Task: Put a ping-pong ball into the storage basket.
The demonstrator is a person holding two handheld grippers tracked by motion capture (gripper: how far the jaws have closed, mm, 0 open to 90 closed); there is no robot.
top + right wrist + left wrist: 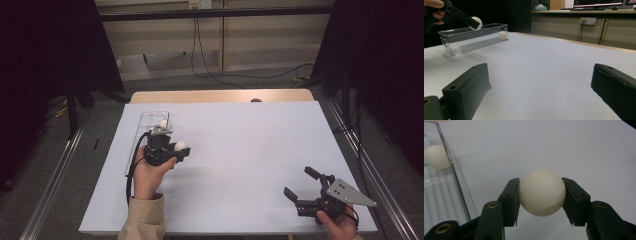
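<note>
Held ball: a white ball (541,192) sits clamped between the two black jaws of the left gripper (172,150), one jaw pressed on each side of it; in the high view it shows just to the right of the clear tray, above the white sheet.
Landmark: the clear tray (145,120), a long, narrow, transparent plastic box lying on the left part of the table (250,150), its long side running away from the person.
Second ball: another white ball (163,123) lies inside the clear tray, at its far end; in the left gripper view it shows through the tray's wall, to the left of the held ball.
Left gripper: closed on the held ball and lifted off the sheet, close beside the tray's right wall, about midway along it; a hand (147,175) in a beige sleeve holds it from behind.
Right gripper (302,187): jaws spread wide with nothing between them, well apart from the clear tray, near the right front corner of the table, pointing toward the tray's side.
Surface: the table wears a plain white sheet; a strip of bare wood shows beyond the tray's far end.
</note>
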